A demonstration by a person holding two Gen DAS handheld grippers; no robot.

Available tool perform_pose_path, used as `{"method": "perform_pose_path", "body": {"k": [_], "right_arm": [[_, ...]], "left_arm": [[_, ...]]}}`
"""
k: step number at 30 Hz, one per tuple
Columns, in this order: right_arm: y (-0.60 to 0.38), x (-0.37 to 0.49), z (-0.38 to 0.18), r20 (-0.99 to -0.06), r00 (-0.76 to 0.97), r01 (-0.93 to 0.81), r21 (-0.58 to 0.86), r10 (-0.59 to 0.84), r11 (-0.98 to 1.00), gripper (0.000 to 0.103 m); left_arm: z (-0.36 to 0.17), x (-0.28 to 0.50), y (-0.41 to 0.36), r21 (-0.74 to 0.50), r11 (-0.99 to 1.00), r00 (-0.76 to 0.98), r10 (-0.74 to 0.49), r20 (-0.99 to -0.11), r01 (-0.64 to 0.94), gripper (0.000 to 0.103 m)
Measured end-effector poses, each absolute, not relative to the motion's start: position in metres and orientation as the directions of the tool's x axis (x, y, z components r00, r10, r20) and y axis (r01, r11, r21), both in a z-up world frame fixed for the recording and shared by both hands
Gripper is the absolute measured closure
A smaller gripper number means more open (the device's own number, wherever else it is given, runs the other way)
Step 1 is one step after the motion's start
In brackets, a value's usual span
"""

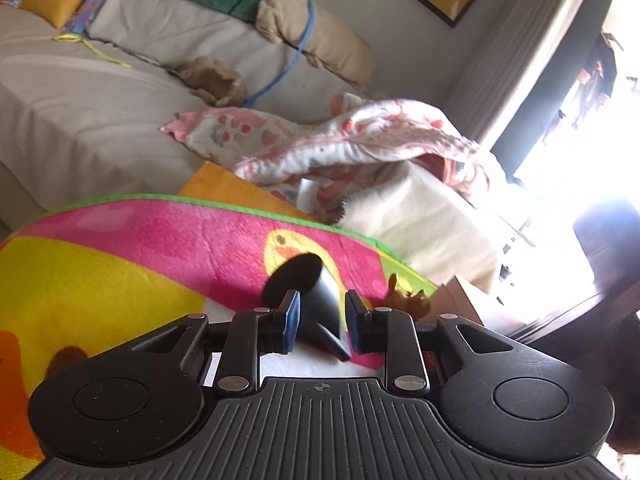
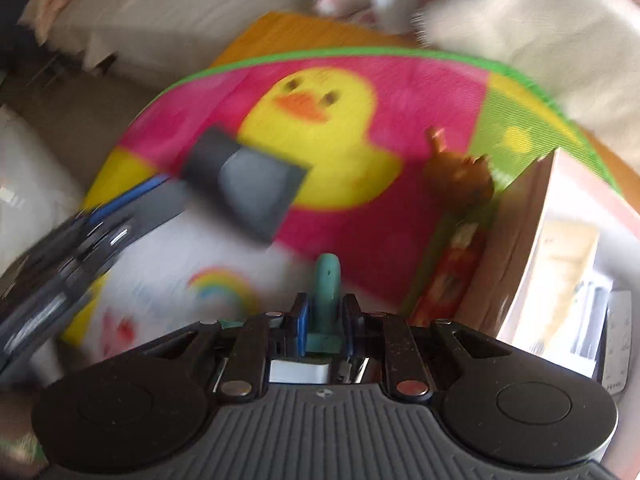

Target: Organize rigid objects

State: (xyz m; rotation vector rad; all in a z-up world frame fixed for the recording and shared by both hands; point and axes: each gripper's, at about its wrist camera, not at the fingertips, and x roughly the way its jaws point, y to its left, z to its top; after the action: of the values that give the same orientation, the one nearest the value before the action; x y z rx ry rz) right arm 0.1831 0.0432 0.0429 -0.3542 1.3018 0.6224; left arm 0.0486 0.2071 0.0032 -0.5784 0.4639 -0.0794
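Underneath everything lies a bright duck-print blanket (image 2: 400,128), pink and yellow with a green edge, and a cardboard box (image 2: 532,248) stands at its right side. Over the blanket, the left tool (image 1: 320,316) has a black funnel-shaped piece (image 1: 316,300) between its blue pads, which sit partly apart, close to the piece's sides; whether they press it cannot be told. Smaller, a brown toy figure (image 2: 460,176) stands beside the box. Smallest, the right tool (image 2: 326,320) is clamped on a teal toy (image 2: 328,280).
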Motion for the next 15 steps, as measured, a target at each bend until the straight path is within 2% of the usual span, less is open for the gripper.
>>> {"method": "perform_pose_path", "body": {"k": [1,3,5,6,7,12,15], "right_arm": [[0.041,0.179,0.053,-0.957,0.154,-0.618,0.101,0.246,0.780,0.085],[0.039,0.172,0.075,-0.929,0.284,-0.633,0.005,0.238,0.775,0.084],[0.041,0.180,0.088,-0.873,0.450,-0.607,-0.147,0.186,0.781,0.077],[0.044,0.190,0.088,-0.854,0.496,-0.590,-0.196,0.160,0.783,0.071],[0.047,0.203,0.085,-0.846,0.517,-0.568,-0.224,0.132,0.792,0.070],[0.052,0.266,0.059,-0.900,0.429,-0.430,-0.126,0.079,0.894,0.070],[0.056,0.268,0.040,-0.916,0.395,-0.452,-0.124,0.073,0.884,0.072]], "left_arm": [[0.003,0.049,0.205,-0.545,0.837,0.892,-0.213,-0.399,-0.043,0.076],[0.003,0.051,0.200,-0.544,0.839,0.886,-0.241,-0.396,-0.015,0.076],[0.003,0.052,0.195,-0.542,0.840,0.878,-0.274,-0.394,0.019,0.076],[0.003,0.052,0.193,-0.540,0.841,0.875,-0.285,-0.392,0.032,0.076],[0.004,0.052,0.191,-0.537,0.843,0.875,-0.290,-0.388,0.042,0.076],[0.009,0.045,0.198,-0.555,0.831,0.905,-0.251,-0.342,0.020,0.076],[0.009,0.044,0.209,-0.583,0.812,0.916,-0.216,-0.338,-0.023,0.076]]}}
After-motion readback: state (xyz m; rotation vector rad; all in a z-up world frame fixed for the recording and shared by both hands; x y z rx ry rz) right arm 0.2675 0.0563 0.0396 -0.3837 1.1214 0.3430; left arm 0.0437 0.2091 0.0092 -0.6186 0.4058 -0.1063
